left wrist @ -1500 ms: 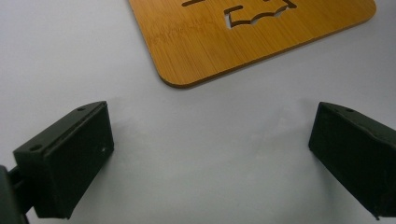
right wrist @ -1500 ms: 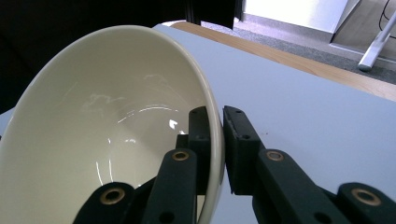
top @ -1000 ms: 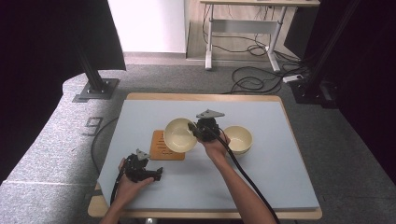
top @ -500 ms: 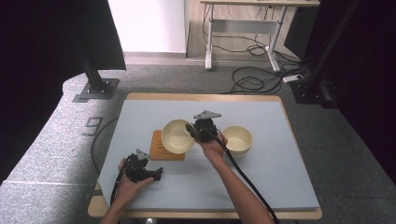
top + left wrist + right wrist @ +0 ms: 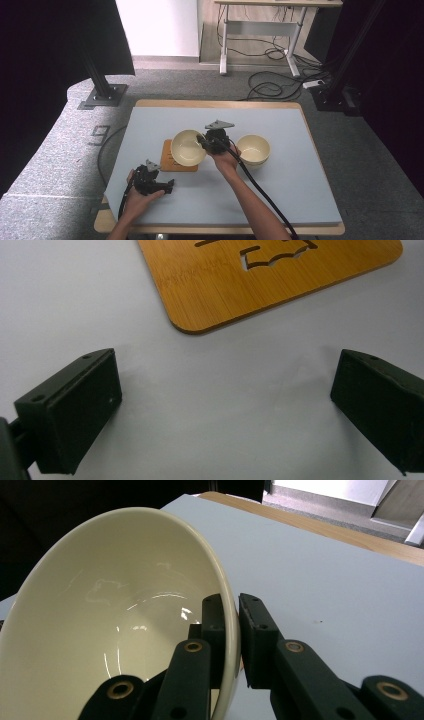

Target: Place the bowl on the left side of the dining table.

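High view: your right gripper (image 5: 204, 141) has one cream bowl (image 5: 187, 148) pinched by its rim. Against the frames from the last second, that bowl has shifted left, from beside the second bowl (image 5: 253, 149) to over the wooden trivet (image 5: 178, 159), covering most of it. From this angle I can't tell whether it's touching the trivet or just above it. The second bowl hasn't moved; it sits apart on the grey table (image 5: 280, 195). Your left gripper (image 5: 161, 188) hasn't changed place near the front-left edge.

Left gripper view: jaws spread wide, nothing between them, bare tabletop underneath. A rounded trivet (image 5: 260, 280) corner lies ahead, near but not touched.

Right gripper view: the two fingers (image 5: 255, 630) are clamped on the bowl (image 5: 115, 620) wall, one pad inside, one outside. The bowl looks tilted here, rim angled up off the table (image 5: 325, 590).

My read: the carry is nearly done. Level it, lower it centred on the trivet, then release.
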`<state>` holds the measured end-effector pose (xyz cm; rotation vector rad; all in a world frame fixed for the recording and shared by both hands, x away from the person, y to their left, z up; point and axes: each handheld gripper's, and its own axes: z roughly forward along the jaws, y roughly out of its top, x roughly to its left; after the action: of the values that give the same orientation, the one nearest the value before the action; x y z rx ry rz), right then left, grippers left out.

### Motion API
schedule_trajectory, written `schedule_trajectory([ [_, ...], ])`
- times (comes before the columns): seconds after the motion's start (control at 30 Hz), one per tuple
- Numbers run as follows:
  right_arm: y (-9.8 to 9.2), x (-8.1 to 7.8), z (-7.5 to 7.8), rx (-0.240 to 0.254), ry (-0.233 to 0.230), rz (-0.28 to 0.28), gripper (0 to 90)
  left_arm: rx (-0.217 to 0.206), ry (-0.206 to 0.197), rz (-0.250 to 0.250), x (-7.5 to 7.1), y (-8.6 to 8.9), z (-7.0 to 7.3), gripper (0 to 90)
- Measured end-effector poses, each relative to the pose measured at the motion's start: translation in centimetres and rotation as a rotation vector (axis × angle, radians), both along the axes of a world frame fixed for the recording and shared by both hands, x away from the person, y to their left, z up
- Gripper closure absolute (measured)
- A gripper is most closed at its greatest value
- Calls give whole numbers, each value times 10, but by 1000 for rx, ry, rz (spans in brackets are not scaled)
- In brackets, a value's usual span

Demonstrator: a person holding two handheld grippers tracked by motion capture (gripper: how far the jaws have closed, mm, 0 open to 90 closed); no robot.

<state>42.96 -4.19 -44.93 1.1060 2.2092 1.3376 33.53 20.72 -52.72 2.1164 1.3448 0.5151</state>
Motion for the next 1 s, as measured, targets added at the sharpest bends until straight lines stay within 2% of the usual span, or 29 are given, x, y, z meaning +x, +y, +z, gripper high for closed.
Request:
schedule_trajectory([
  [0.27, 4, 0, -3, -4, 3, 6, 822, 0, 1, -1, 0, 0, 0, 0],
  [0.4, 5, 1, -5, 10, 17, 4, 822, 0, 0, 0, 0, 0, 0, 0],
  [1.0, 15, 3, -12, -1, 28, 12, 822, -4, 0, 1, 0, 0, 0, 0],
])
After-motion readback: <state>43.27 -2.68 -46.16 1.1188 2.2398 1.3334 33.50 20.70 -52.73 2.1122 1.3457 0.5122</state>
